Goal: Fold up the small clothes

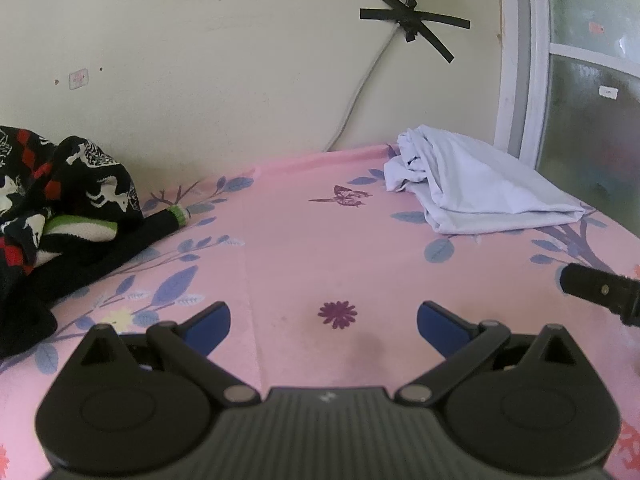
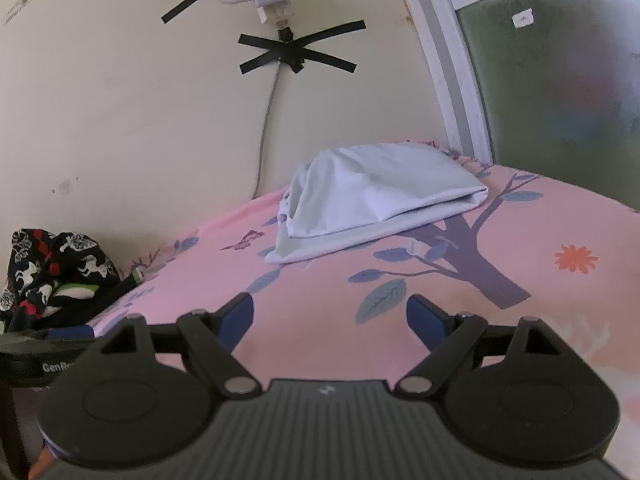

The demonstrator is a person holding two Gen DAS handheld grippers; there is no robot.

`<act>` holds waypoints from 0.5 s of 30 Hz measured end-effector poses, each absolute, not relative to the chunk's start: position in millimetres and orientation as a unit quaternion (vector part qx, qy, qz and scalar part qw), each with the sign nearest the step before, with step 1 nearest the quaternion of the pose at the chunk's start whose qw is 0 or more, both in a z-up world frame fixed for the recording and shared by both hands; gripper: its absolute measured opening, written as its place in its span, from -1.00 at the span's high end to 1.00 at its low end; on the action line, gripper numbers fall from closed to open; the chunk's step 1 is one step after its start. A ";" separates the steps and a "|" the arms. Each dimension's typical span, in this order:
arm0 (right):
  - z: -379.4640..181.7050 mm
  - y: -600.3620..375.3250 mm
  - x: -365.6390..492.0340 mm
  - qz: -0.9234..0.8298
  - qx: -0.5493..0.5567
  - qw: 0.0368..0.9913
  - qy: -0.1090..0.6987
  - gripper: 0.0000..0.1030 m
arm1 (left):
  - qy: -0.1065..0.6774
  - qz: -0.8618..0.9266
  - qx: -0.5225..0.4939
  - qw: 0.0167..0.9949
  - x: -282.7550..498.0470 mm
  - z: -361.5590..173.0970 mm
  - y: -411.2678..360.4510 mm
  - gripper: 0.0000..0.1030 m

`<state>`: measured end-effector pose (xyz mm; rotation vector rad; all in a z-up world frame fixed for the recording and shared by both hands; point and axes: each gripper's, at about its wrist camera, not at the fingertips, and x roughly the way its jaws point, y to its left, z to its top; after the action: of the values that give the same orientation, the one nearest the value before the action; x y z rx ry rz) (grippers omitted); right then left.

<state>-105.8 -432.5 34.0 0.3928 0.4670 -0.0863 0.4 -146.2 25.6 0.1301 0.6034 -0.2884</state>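
Pink floral bedsheet [image 1: 304, 248] with both tools empty between garments.

From the left wrist view, the left gripper [image 1: 323, 322] hung over bare sheet with its blue pads spread as wide as they go, nothing between them; the dark patterned heap of clothes [image 1: 60, 208] sat bunched against the wall on the left, likely the unfolded stock, while the pale blue folded garment [image 1: 480, 192] lay flat at the far right corner, apparently set aside as done. From the right wrist view, the right gripper [image 2: 330, 320] was also empty, jaws parted over the sheet, pointing toward that pale blue garment [image 2: 376, 196]; the dark heap [image 2: 56, 272] lay well apart at left.
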 end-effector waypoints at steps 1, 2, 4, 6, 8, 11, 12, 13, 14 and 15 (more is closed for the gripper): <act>33.7 -433.0 -105.4 -0.043 0.196 0.952 0.231 -0.60 | 0.298 -0.141 0.064 0.942 0.9 25.6 -146.4 -1.00; 33.5 -433.9 -105.1 -0.043 0.199 0.951 0.232 -0.60 | 0.301 -0.141 0.064 0.941 1.5 25.7 -146.0 -1.00; 33.2 -434.5 -104.7 -0.043 0.203 0.950 0.232 -0.60 | 0.302 -0.140 0.062 0.941 1.9 26.1 -144.9 -1.00; 33.1 -434.2 -105.1 -0.044 0.206 0.950 0.232 -0.61 | 0.300 -0.138 0.062 0.942 1.8 27.0 -143.8 -1.00; 33.0 -434.7 -105.3 -0.044 0.209 0.949 0.232 -0.61 | 0.295 -0.137 0.062 0.944 0.1 29.0 -143.5 -1.00; 32.9 -435.1 -105.1 -0.043 0.209 0.949 0.233 -0.61 | 0.285 -0.138 0.061 0.946 -2.5 32.6 -142.8 -1.00; 32.9 -434.9 -105.2 -0.043 0.209 0.949 0.234 -0.61 | 0.282 -0.138 0.061 0.948 -3.2 33.7 -142.3 -1.00; 32.8 -434.6 -105.3 -0.043 0.209 0.949 0.234 -0.61 | 0.279 -0.137 0.060 0.949 -3.6 34.6 -141.8 -1.00; 32.8 -434.5 -105.5 -0.043 0.209 0.949 0.233 -0.62 | 0.278 -0.136 0.059 0.949 -3.6 35.5 -141.0 -1.00; 32.7 -434.5 -105.2 -0.043 0.209 0.949 0.233 -0.62 | 0.276 -0.134 0.057 0.950 -3.7 36.2 -140.2 -1.00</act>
<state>-105.2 -434.4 32.7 0.4251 0.4748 -0.0884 -3.8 -140.2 36.2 0.1160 0.5615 -0.2730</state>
